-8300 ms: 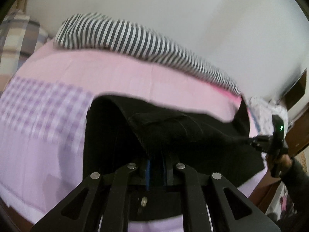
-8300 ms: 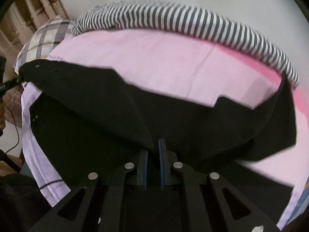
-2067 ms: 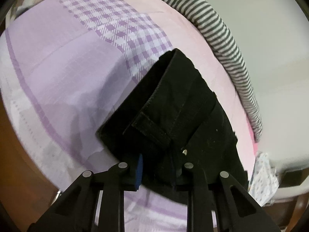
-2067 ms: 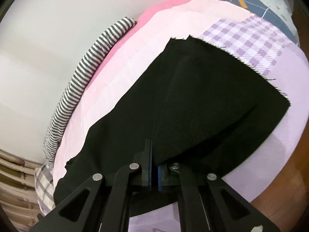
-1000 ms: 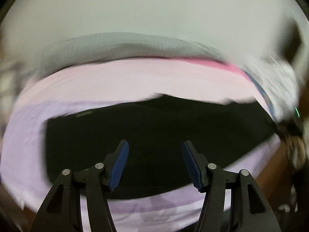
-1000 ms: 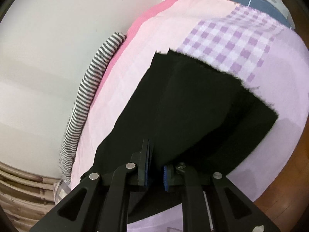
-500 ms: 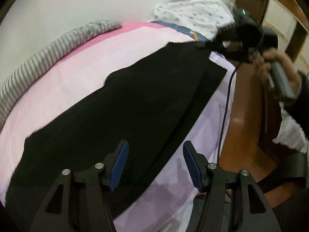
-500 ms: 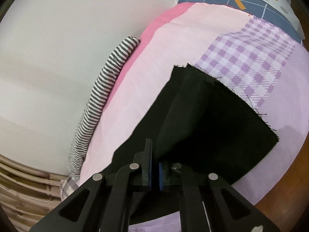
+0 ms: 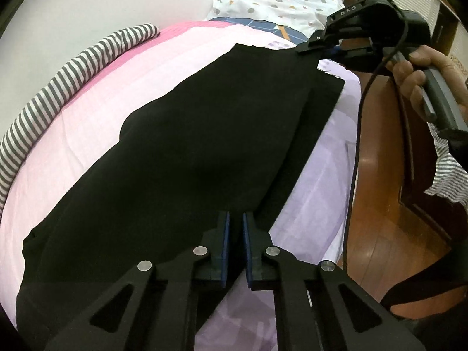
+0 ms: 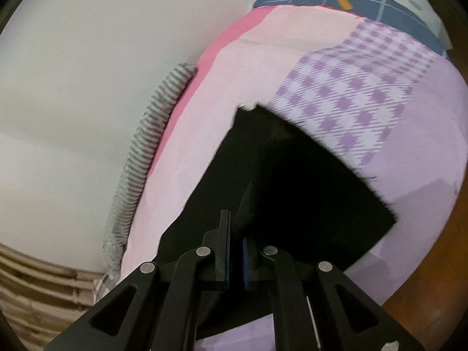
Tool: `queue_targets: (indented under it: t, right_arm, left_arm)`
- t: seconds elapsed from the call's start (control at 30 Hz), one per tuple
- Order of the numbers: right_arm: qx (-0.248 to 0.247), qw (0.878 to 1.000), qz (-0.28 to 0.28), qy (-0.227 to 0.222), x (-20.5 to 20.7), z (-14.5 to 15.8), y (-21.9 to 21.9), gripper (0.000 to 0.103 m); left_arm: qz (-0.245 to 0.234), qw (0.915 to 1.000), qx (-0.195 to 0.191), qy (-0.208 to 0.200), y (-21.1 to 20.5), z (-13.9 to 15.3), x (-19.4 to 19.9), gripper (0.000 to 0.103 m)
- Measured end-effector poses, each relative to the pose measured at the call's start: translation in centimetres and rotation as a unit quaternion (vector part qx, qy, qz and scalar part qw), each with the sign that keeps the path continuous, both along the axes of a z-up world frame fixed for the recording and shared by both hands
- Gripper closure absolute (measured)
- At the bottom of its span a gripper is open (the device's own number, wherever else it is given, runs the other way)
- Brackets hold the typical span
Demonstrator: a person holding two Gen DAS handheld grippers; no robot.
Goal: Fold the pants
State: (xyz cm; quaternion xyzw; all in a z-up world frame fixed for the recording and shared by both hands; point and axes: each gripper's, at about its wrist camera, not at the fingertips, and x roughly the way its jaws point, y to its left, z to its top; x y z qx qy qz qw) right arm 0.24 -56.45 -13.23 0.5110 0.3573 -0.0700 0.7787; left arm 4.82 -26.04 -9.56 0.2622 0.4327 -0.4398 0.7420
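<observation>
Nearest the left wrist camera, the left gripper (image 9: 235,225) has its blue pads pressed almost together, pinching the near edge of the black pants (image 9: 187,158). The pants lie stretched lengthwise across the pink and lilac bed (image 9: 87,111). At their far end the right gripper (image 9: 327,50), held in a hand (image 9: 415,70), pinches the hem. A striped bolster (image 9: 58,87) lines the wall beyond.
</observation>
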Motion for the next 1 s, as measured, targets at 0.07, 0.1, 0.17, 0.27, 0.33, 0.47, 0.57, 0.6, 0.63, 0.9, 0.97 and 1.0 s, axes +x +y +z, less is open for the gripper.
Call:
queue_targets:
  t: [0.07, 0.1, 0.17, 0.27, 0.33, 0.47, 0.57, 0.6, 0.63, 0.9, 0.97, 1.0]
  right_arm:
    - [0.001, 1.0, -0.008, 0.007, -0.1, -0.3, -0.7, 0.094]
    - [0.003, 1.0, -0.012, 0.009, -0.2, -0.5, -1.0, 0.094]
    - [-0.002, 1.0, -0.016, 0.015, -0.4, -0.6, -1.4, 0.094]
    - [-0.008, 1.0, -0.023, 0.019, -0.9, -0.6, -1.9, 0.094]
    - [-0.018, 0.999, -0.028, 0.023, -1.2, -0.4, -2.4, 0.094]
    - [-0.037, 0.999, -0.025, 0.022, -1.5, 0.1, -2.7, 0.097]
    - [-0.059, 0.998, -0.023, 0.023, -2.3, 1.2, -2.3, 0.099]
    - [-0.064, 0.997, -0.023, 0.021, -2.6, 1.5, -2.1, 0.099]
    - [-0.072, 0.997, -0.025, 0.023, -3.0, 1.9, -2.0, 0.099]
    - [-0.076, 0.994, -0.04, 0.065, -5.6, -0.5, -2.0, 0.099]
    - [-0.079, 0.993, -0.043, 0.074, -5.6, -1.2, -2.0, 0.099]
    - [-0.078, 0.993, -0.042, 0.078, -5.6, -1.6, -2.0, 0.099]
  left_arm:
    - [0.001, 1.0, -0.002, 0.004, -0.1, -0.1, 0.1, 0.094]
    - [0.002, 1.0, -0.002, 0.004, -0.1, -0.1, 0.2, 0.094]
    - [0.0, 1.0, -0.002, 0.007, -0.1, -0.1, 0.2, 0.094]
    - [-0.002, 1.0, 0.002, 0.008, -0.1, -0.4, 0.1, 0.094]
    - [-0.003, 1.0, 0.003, 0.008, -0.2, -0.5, 0.1, 0.094]
    - [-0.002, 0.9999, 0.004, 0.014, -0.2, -0.8, 0.2, 0.094]
    - [0.0, 0.9999, 0.001, 0.013, -0.2, -0.7, 0.3, 0.094]
    - [-0.001, 0.9999, -0.001, 0.014, -0.2, -0.6, 0.3, 0.094]
    - [-0.002, 0.9999, -0.005, 0.014, -0.1, -0.4, 0.3, 0.095]
    - [-0.031, 0.9993, -0.003, 0.023, -0.2, -0.5, -0.4, 0.095]
    - [-0.033, 0.999, 0.007, 0.028, -0.2, -1.3, -0.6, 0.095]
    - [-0.034, 0.999, 0.009, 0.028, -0.2, -1.5, -0.7, 0.095]
